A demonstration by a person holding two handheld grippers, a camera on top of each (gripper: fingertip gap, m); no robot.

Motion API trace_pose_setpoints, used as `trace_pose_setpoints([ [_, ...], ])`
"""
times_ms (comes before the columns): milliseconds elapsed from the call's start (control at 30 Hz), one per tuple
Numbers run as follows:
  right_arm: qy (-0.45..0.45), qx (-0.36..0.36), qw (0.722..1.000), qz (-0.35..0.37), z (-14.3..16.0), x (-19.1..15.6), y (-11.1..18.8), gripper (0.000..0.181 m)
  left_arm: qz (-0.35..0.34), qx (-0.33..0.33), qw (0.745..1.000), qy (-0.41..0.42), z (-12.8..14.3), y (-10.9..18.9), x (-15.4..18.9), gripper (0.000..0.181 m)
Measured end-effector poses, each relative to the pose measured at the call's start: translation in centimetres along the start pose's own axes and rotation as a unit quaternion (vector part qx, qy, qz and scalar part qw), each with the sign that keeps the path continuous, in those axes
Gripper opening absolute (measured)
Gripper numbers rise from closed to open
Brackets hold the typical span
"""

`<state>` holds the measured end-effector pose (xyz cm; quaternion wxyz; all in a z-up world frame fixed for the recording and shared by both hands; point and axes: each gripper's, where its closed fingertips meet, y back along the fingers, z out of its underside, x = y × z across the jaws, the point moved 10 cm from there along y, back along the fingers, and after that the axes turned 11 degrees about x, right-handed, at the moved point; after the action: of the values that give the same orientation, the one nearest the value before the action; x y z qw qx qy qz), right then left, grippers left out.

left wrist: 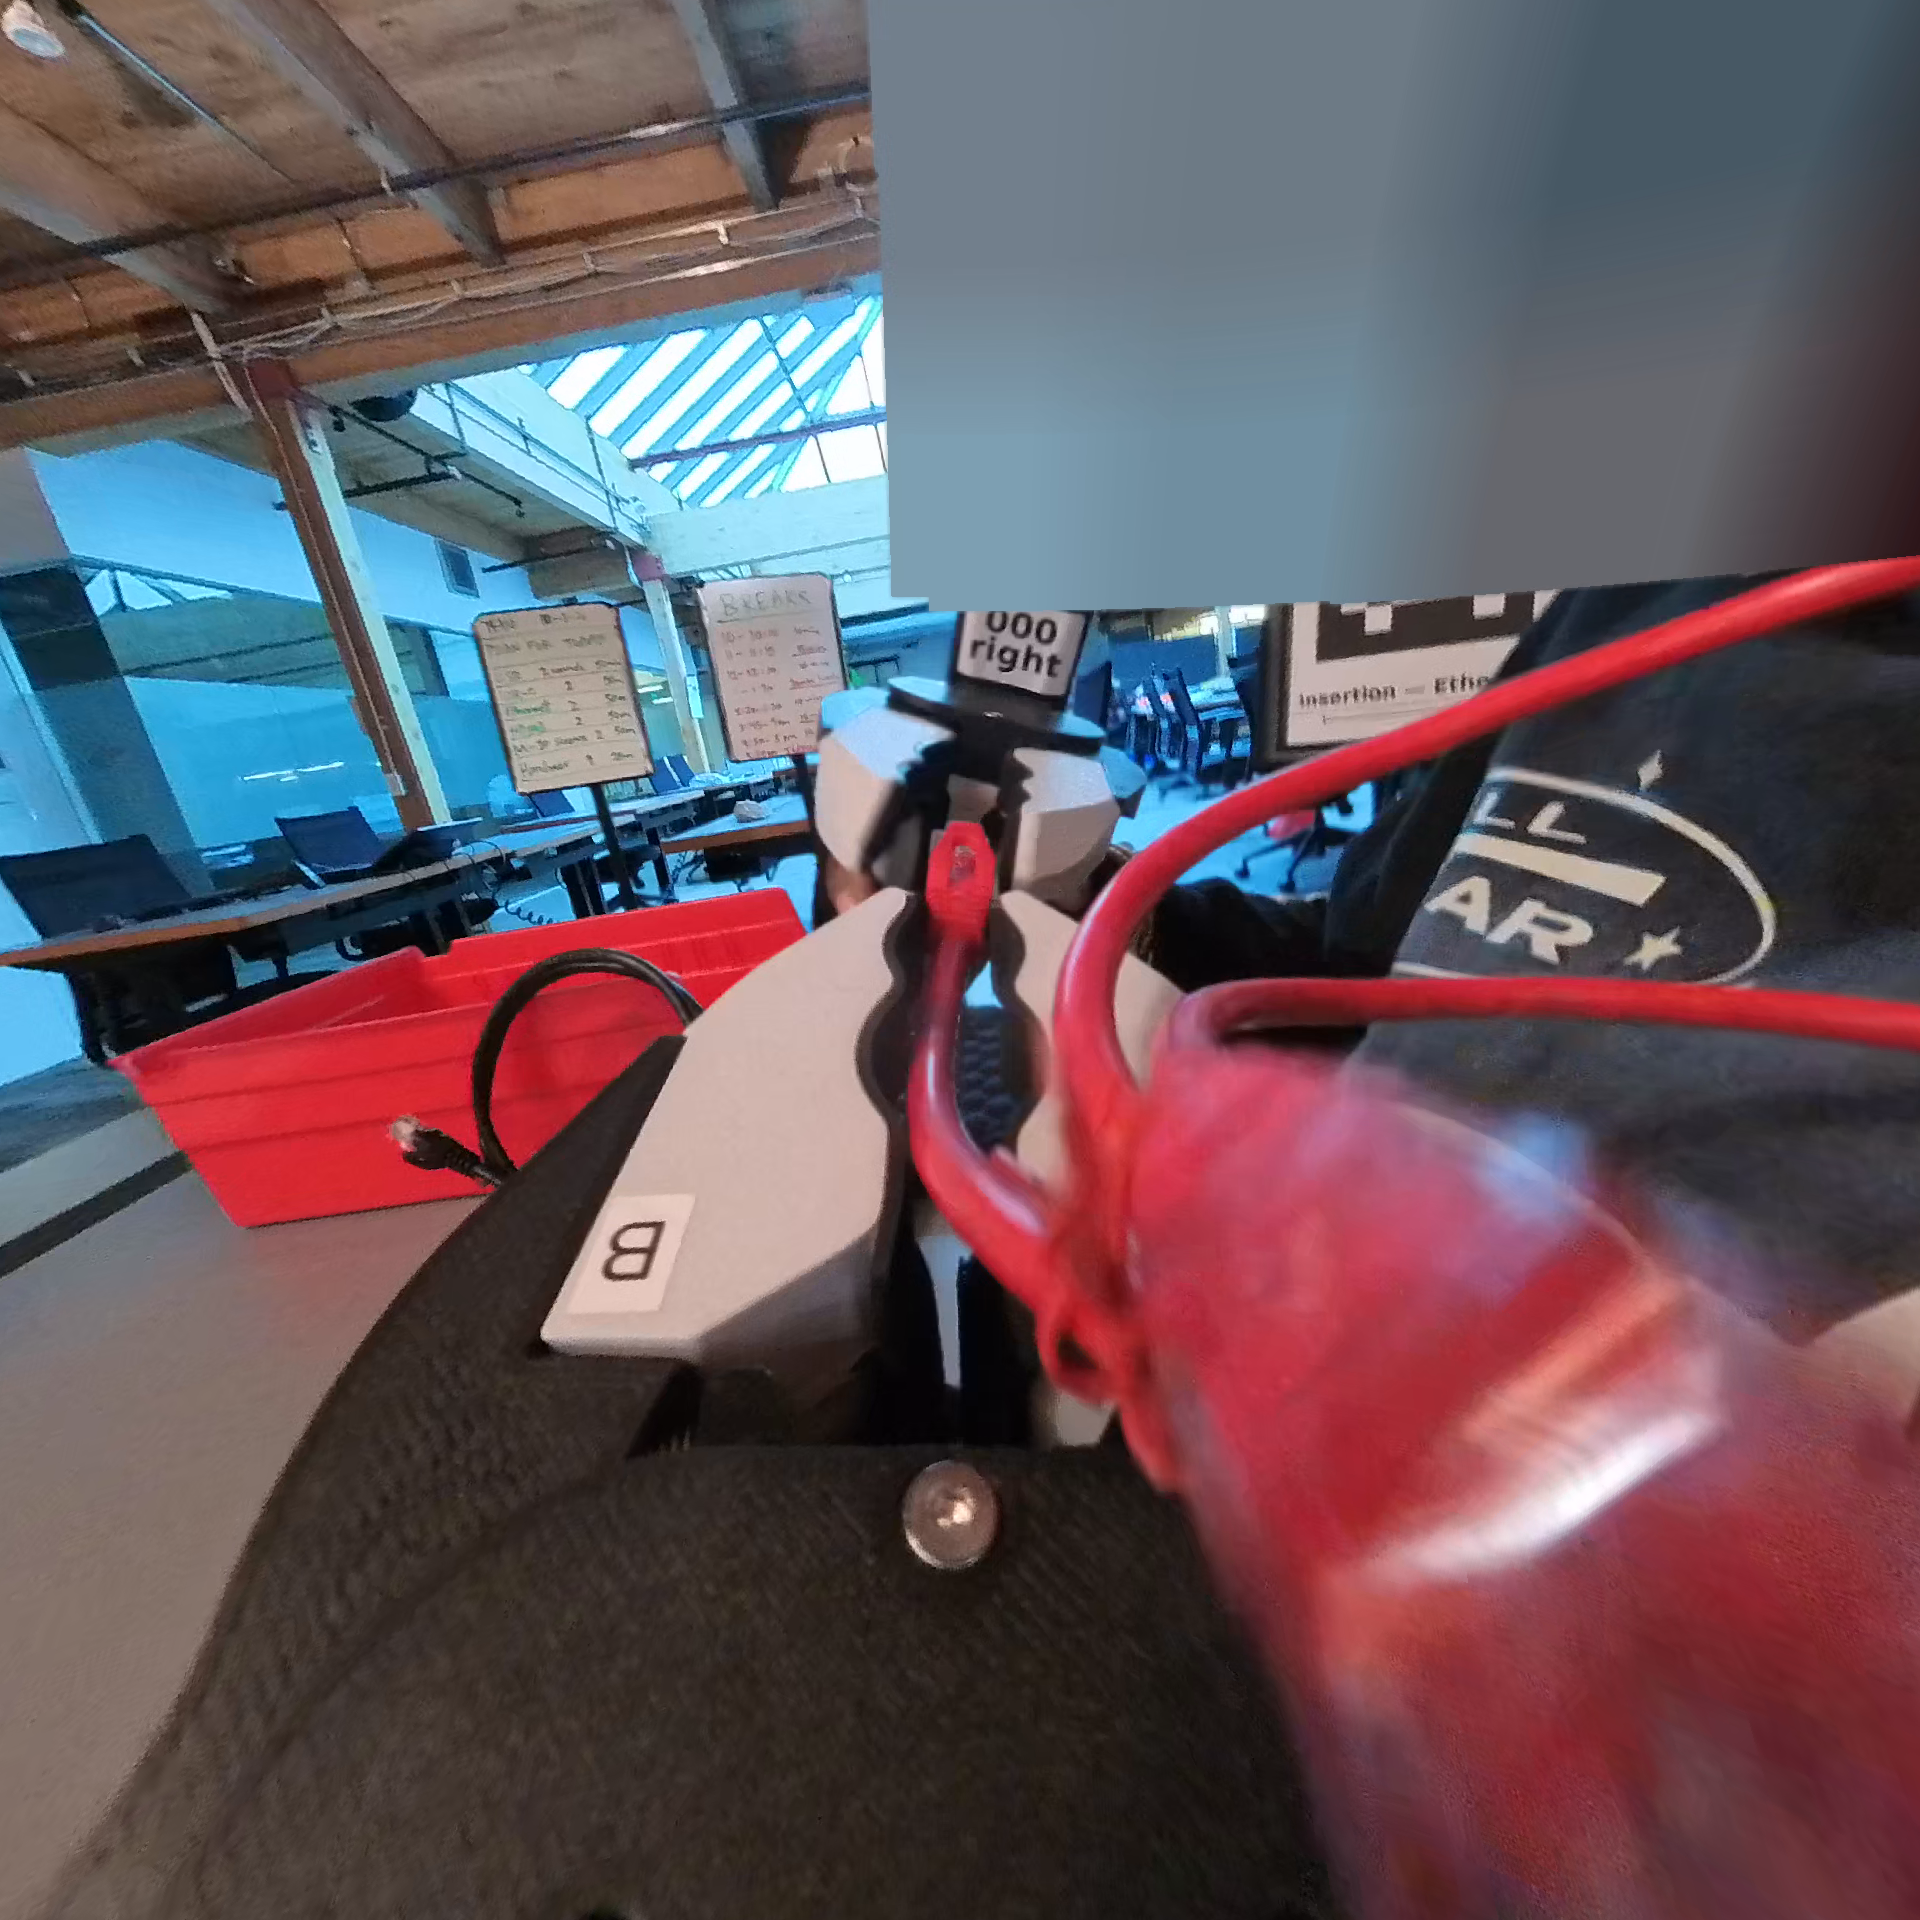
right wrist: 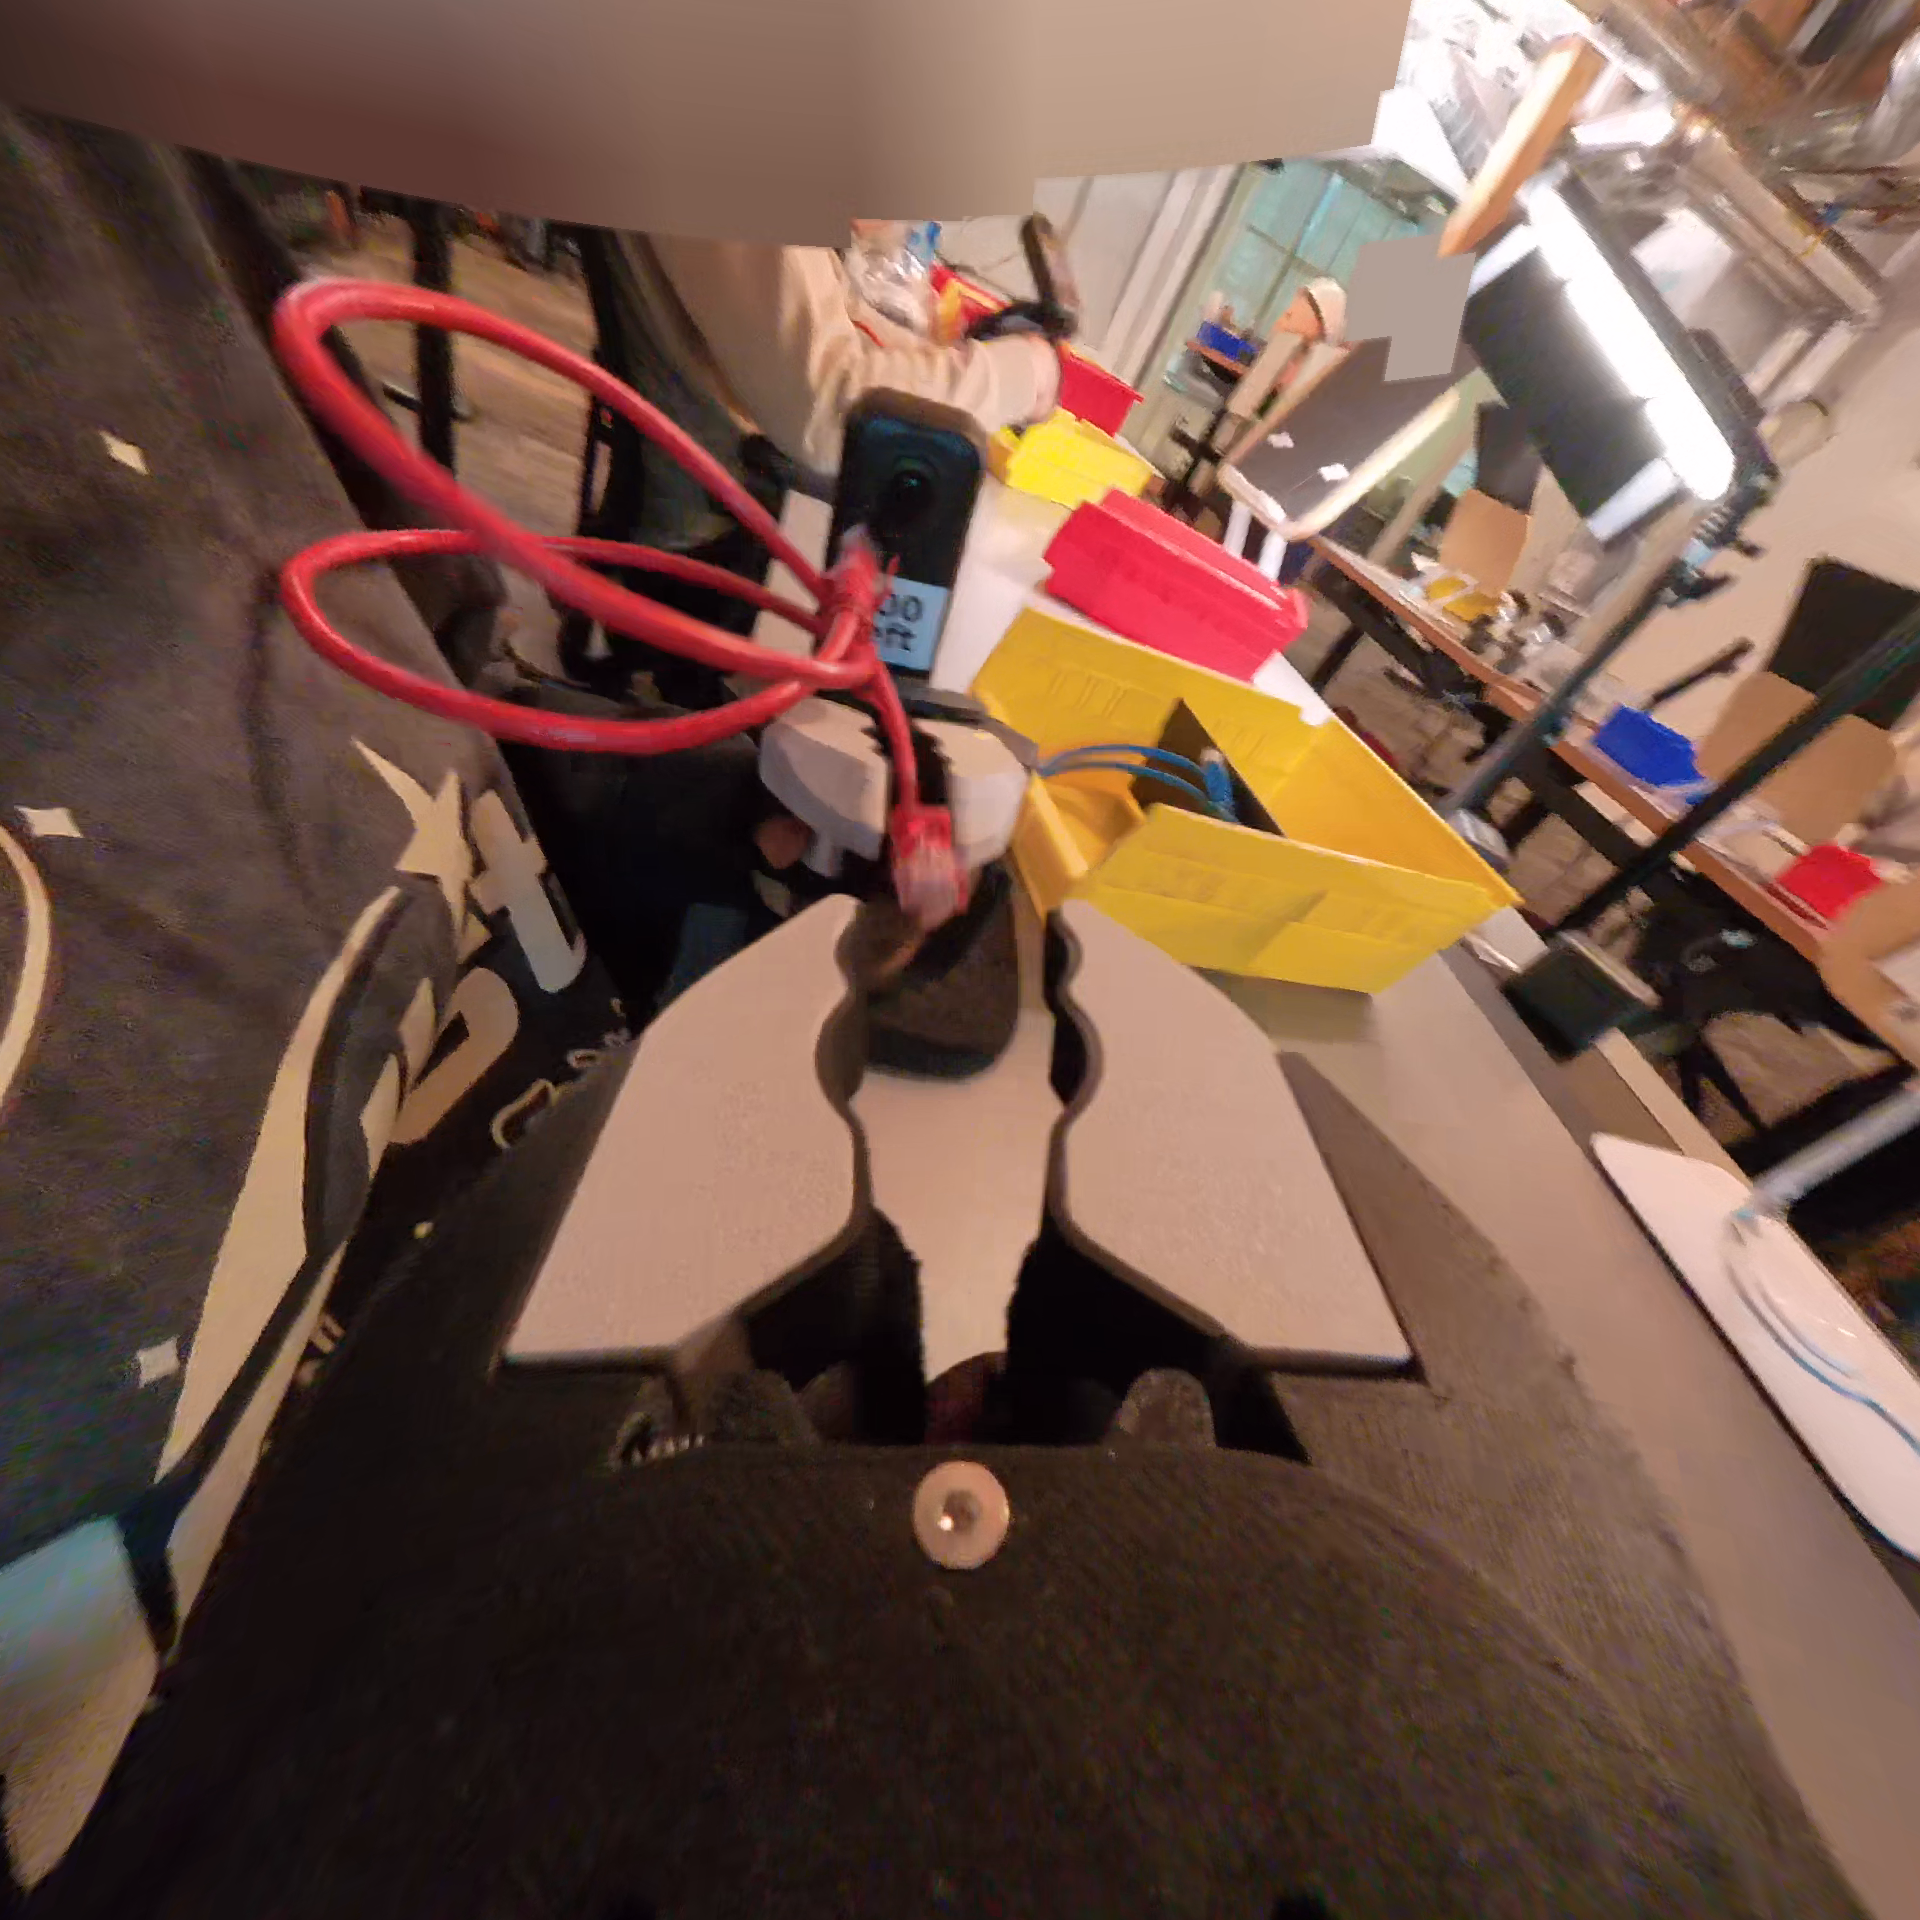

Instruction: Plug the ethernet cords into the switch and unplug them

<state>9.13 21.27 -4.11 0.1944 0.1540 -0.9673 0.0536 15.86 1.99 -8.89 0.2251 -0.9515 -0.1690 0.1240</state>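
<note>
Here the left gripper (left wrist: 951, 914) has its fingers closed on the red ethernet cord (left wrist: 940, 997) just behind the plug, long axis along the fingers, plug pointing out past the tips. Only the right view shows the cord's loops and a yellow bin (right wrist: 1299, 883) right of its fingers. Right gripper (right wrist: 951, 935): fingers parted, empty.

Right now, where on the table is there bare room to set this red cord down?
Bare grey table lies left of the left tongs, in front of the red bin. Another bare strip runs between the yellow bin and the white board. Between both tongs it is crowded with red cord loops.
</note>
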Motion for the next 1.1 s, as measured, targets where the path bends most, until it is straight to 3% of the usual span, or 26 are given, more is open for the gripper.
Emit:
trace_pose_setpoints([
  [33, -0.006, -0.019, 1.0, 0.014, -0.5, 0.5, 0.9, 0.04, -0.012, 0.009, 1.0, 0.009, -0.2, 0.3, -0.3, 0.011],
  [100, -0.041, -0.09, 0.994, 0.046, -0.8, 1.6, 2.8, 0.054, -0.035, 0.027, 0.999, 0.024, -0.4, 0.9, -1.0, 0.011],
  [200, -0.106, -0.239, 0.963, 0.071, 0.7, 2.4, 5.2, 0.084, -0.048, 0.058, 0.996, 0.051, -0.6, 1.3, -1.4, 0.011],
  [433, -0.227, -0.391, 0.89, 0.062, 6.8, 1.9, 6.5, 0.085, -0.05, 0.062, 0.995, 0.055, -0.6, 1.3, -1.5, 0.011],
  [533, -0.258, -0.402, 0.874, 0.086, 8.7, 2.2, 6.8, 0.086, -0.05, 0.056, 0.996, 0.049, -0.5, 1.3, -1.4, 0.011],
  [733, -0.245, -0.399, 0.878, 0.097, 11.3, 2.7, 6.6, 0.078, -0.053, 0.049, 0.996, 0.048, -0.4, 1.2, -1.4, 0.011],
  [967, -0.217, -0.38, 0.897, 0.068, 11.5, 2.7, 6.0, 0.06, -0.066, 0.012, 0.997, 0.026, 0.1, 0.8, -1.3, 0.011],
  [1033, -0.203, -0.353, 0.908, 0.101, 10.9, 2.7, 5.9, 0.06, -0.09, 0.001, 0.996, 0.007, 0.3, 0.8, -1.3, 0.012],
  [1100, -0.211, -0.283, 0.922, 0.156, 9.5, 3.0, 5.9, 0.06, -0.145, -0.021, 0.988, -0.037, 0.5, 0.7, -1.5, 0.011],
])
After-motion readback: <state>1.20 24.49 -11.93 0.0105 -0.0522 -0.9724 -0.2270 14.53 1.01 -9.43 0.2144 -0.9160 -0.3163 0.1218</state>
